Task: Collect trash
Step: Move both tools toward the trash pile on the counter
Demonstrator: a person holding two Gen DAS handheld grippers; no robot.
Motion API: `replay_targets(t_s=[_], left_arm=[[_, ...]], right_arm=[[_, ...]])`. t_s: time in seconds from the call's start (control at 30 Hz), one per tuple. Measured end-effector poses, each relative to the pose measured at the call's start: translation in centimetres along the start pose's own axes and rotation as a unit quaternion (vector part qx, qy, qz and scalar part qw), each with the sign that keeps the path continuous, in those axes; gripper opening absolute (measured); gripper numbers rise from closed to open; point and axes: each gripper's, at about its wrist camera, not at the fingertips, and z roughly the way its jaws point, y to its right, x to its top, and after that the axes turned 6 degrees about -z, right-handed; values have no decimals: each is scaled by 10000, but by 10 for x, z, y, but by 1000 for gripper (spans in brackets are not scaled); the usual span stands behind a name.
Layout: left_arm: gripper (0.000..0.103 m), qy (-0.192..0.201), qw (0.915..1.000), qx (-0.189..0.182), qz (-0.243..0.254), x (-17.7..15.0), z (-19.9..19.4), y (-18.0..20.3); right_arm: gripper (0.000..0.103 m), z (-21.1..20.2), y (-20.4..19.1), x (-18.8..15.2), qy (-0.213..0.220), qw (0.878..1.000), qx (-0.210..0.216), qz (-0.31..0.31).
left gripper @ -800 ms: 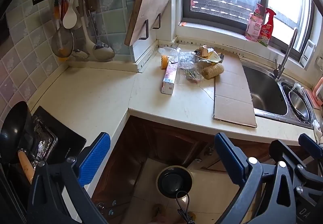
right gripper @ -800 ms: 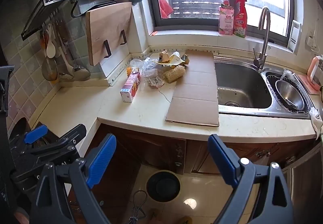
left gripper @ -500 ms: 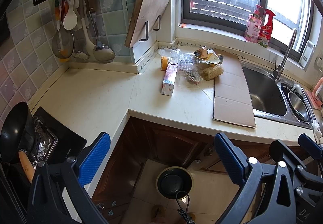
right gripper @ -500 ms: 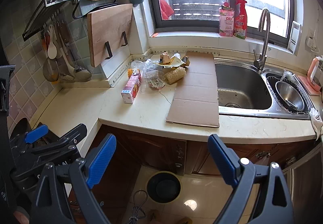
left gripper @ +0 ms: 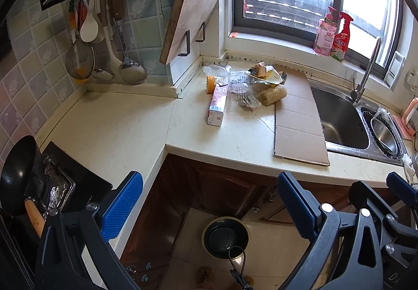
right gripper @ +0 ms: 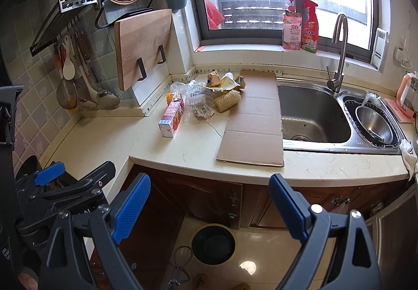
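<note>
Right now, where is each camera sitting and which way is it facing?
Left wrist: on the left gripper, angled down at the cream counter corner; its open blue-padded fingers show, the right gripper at the right edge.
Right wrist: on the right gripper, angled down toward the steel sink; its open fingers show, the left gripper at lower left.
Shared: flat brown cardboard sheet, pink carton, round black bin on the floor.

Left tool (left gripper: pixel 209 201) wide apart, empty; trash pile (left gripper: pixel 250 83) on counter (left gripper: pixel 117 128) (bin (left gripper: pixel 226 236) below).
</note>
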Motion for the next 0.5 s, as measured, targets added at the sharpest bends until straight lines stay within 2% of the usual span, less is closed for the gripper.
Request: replay_targets(t_s=[0.33,0.43,0.5], left_arm=[[101,-27,9999,-65,127,5,-2,-7],[101,-118,9996,-239,36,6,-1,-12],[101,-116,9996,-226,110,7,0,-13]], right_arm=[[93,-2,-1,-1,38,10000,-31,55],[93,-4,-4,-1,73,9999,-75,77],[93,-5,-6,0,99,9999,-100,95]])
